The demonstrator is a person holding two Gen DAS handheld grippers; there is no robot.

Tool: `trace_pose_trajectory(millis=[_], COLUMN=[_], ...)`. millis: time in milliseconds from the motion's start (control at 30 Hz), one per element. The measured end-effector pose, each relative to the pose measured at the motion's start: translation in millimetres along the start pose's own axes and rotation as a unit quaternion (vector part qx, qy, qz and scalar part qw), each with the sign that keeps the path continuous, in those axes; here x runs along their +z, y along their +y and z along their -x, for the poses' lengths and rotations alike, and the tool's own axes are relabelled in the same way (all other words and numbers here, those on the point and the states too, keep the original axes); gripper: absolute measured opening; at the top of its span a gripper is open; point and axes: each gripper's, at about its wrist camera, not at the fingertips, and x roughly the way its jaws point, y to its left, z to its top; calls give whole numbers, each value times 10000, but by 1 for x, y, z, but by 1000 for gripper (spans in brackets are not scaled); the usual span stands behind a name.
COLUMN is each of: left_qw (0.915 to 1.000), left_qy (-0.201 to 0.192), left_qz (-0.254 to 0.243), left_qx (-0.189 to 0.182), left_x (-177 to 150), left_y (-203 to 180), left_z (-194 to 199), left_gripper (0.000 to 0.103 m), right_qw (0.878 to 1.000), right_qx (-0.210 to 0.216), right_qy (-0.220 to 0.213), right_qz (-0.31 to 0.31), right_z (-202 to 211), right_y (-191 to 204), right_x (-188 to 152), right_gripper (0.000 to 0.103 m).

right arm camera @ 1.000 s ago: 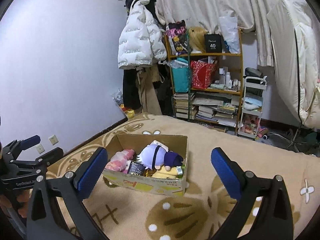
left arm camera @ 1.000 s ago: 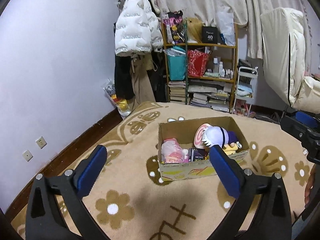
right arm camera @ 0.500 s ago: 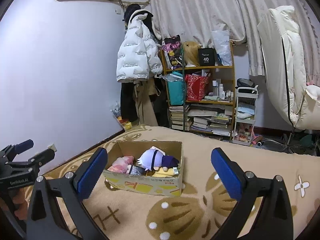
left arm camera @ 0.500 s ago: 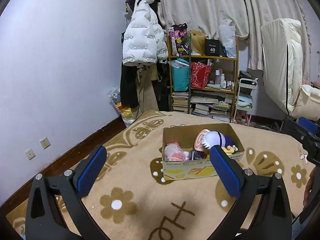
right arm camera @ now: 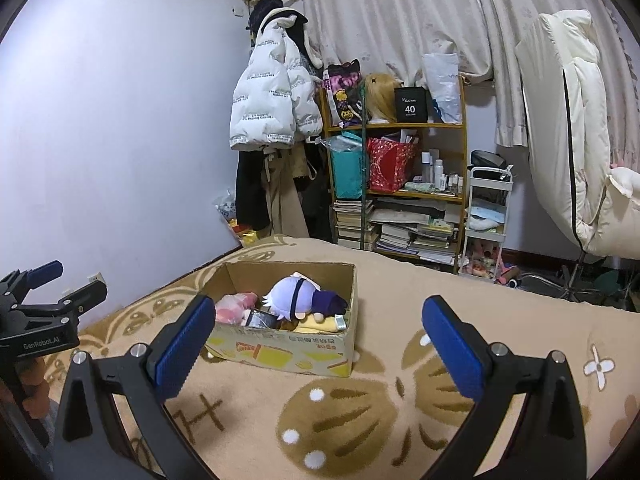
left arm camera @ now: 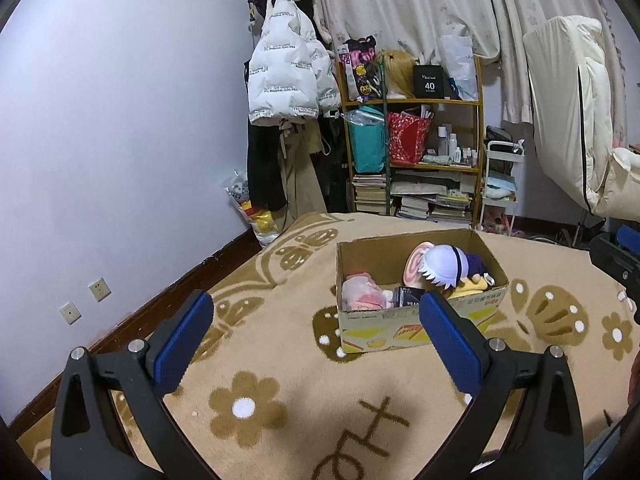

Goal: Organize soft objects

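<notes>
An open cardboard box [left arm camera: 416, 324] sits on a tan flower-patterned blanket [left arm camera: 280, 380]. It holds a white-haired plush doll in purple [left arm camera: 446, 266], a pink plush [left arm camera: 360, 294], a yellow soft item [left arm camera: 472, 286] and a small dark packet [left arm camera: 406, 296]. The box also shows in the right wrist view [right arm camera: 288, 350], with the doll [right arm camera: 300, 294] on top. My left gripper [left arm camera: 316, 340] is open and empty, hovering in front of the box. My right gripper [right arm camera: 318, 340] is open and empty, above the blanket beside the box.
A wooden shelf [left arm camera: 412, 152] with bags, books and bottles stands at the far wall. A white puffer jacket [left arm camera: 284, 72] hangs left of it. A small white cart [right arm camera: 486, 216] and a cream chair [right arm camera: 576, 140] stand at the right.
Both grippers have pulled back and tilted up, so the box looks smaller and lower and more of the room shows. Both stay open and empty.
</notes>
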Motion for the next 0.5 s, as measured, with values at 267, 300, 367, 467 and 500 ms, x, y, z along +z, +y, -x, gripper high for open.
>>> trace_pose_trajectory(millis=[267,300,367,467,500], left_qw=[9999,9999,9998,9997,9996], left_qy=[113,130,169,231,251], left_qz=[-95,-80,-69,-81,-88], left_qx=[0,-9,-24,-5,3], left_x=[-5,-6,-6,-8,-9], left_y=[-6,-6,-6,-6,-6], left_z=[-12,-13,-16,-20,-20], left_gripper=[102,102,102,102,102], right_qw=[9998,9998,9998,9997,9997], right_qx=[13,8,2,0,0], right_qy=[169,174,191,214,224], right_qz=[-56,-53,-52,-65,-72], right_z=[-12,-13,-14,-16,-16], right_y=[-6,-6,-7,-8,-8], right_x=[-6,-7,-7,-8,-9], right_gripper=[103,103,103,103,103])
